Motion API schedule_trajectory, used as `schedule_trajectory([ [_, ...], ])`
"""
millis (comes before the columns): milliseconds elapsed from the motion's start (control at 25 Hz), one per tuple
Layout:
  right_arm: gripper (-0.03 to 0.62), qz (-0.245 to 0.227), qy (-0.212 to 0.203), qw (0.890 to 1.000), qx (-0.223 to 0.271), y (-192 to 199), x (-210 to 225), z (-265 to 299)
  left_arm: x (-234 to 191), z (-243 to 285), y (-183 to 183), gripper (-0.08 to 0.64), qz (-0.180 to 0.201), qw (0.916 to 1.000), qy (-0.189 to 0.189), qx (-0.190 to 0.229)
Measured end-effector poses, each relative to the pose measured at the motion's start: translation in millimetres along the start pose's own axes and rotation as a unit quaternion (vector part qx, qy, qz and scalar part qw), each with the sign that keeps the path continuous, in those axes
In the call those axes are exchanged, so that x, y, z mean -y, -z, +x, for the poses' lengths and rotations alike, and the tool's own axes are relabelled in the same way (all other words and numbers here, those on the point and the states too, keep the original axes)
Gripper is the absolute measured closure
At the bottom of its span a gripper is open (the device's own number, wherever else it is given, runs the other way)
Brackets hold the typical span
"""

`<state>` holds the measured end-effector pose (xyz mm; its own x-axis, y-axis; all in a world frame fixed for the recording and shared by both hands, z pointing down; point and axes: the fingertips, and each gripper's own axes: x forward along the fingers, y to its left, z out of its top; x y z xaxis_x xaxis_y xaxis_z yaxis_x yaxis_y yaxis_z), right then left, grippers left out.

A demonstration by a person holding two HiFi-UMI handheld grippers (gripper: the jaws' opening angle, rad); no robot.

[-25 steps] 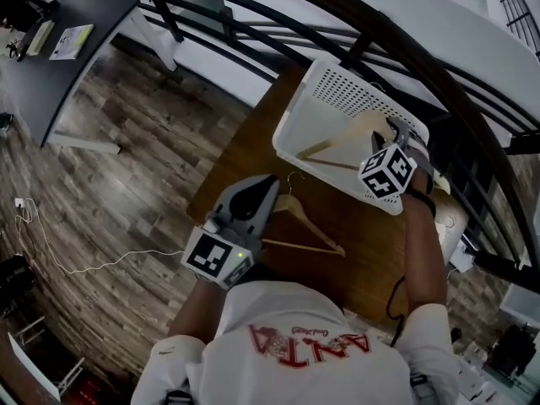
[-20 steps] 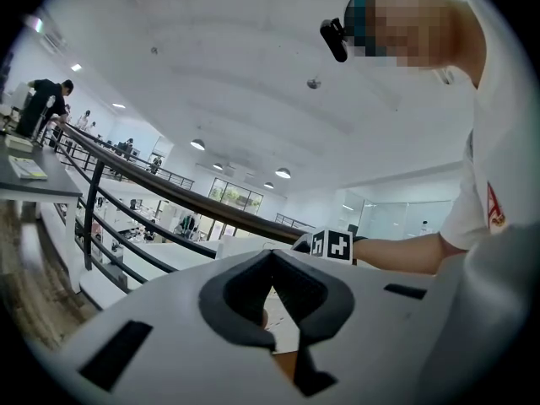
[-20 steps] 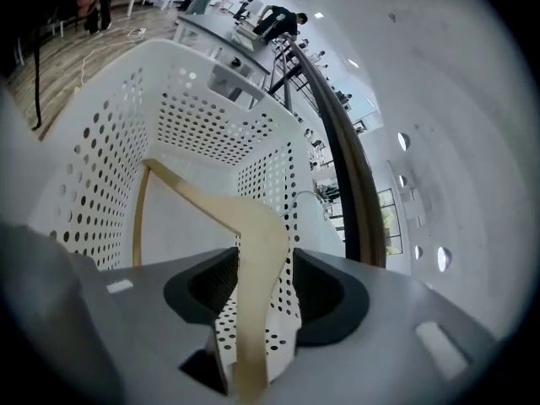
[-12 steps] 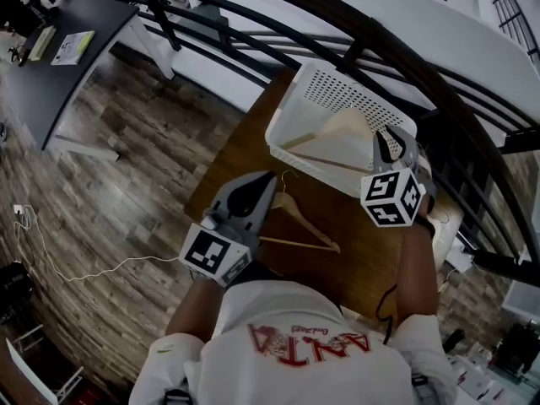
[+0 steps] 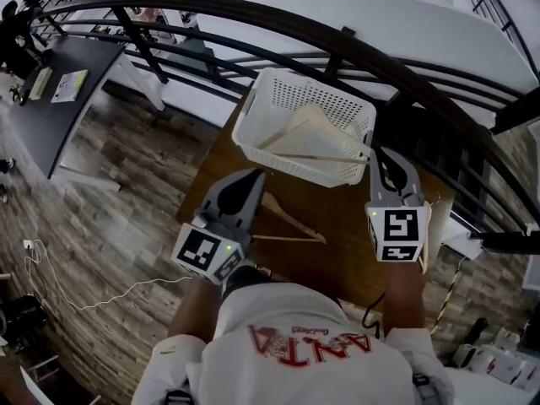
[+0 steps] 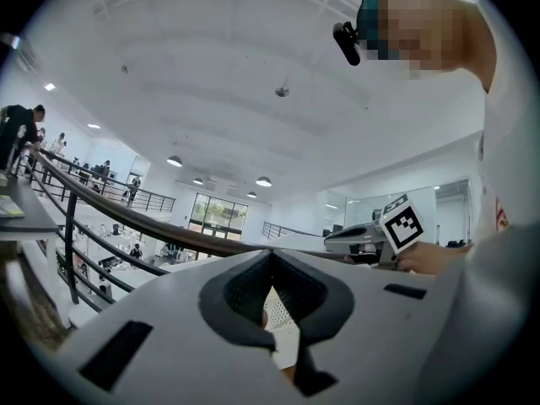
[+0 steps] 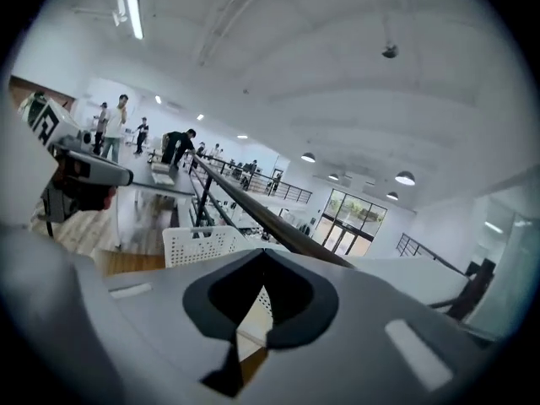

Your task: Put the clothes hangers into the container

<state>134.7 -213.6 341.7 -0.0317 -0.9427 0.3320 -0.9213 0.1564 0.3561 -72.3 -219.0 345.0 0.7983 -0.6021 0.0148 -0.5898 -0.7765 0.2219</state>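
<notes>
- Two handheld grippers pointed away from the person over a brown wooden table (image 5: 348, 236). Both were aimed toward the same container.
- Far off to the left of both sets of jaws, a dark desk (image 5: 59, 99) stood on wood-plank floor (image 5: 110, 192).
- On the left gripper (image 5: 254, 178), the jaws were clenched tip to tip, and nothing could be seen pinched between them. Perforated white plastic showed ahead through the gap behind the tips.
- One wooden clothes hanger (image 5: 297, 220) lay flat on the table, outside the container, just right of the left jaws and a little behind their tips. Its hook end was hidden under the gripper body, so contact there could not be judged.
- Ahead of both sets of jaws, a white perforated basket (image 5: 278, 160) stood at the far edge of the table. It sat slightly right of the left tips and left of the right tips.
- Inside the basket, a second wooden hanger (image 5: 314, 133) lay tilted, with its straight bar along the near wall.
- On the right gripper (image 5: 385, 153), the jaws had just been closing and were pressed together with nothing between them. Their tips stood just beside the basket's near right corner, clear of the hanger inside.
- Beyond the basket, a black railing (image 5: 211, 0) curved across in front of both grippers.
</notes>
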Motion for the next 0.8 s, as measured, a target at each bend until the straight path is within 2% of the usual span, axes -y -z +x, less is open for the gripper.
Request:
schedule_trajectory([
  [280,0.591,0.103,0.029,0.990,0.088,15.8,44.3,-85.1,72.2,21.3,-16.6,0.551,0.030,0.9989,0.037,0.006],
  [520,0.591,0.127,0.063,0.984,0.103,46.5,79.2,-137.9,121.0,36.2,-16.6,0.551,0.054,0.9969,0.057,0.004],
  [800,0.591,0.140,0.061,0.984,0.093,63.9,86.1,-152.7,137.7,41.4,-12.9,0.552,0.049,0.9971,0.057,-0.003],
])
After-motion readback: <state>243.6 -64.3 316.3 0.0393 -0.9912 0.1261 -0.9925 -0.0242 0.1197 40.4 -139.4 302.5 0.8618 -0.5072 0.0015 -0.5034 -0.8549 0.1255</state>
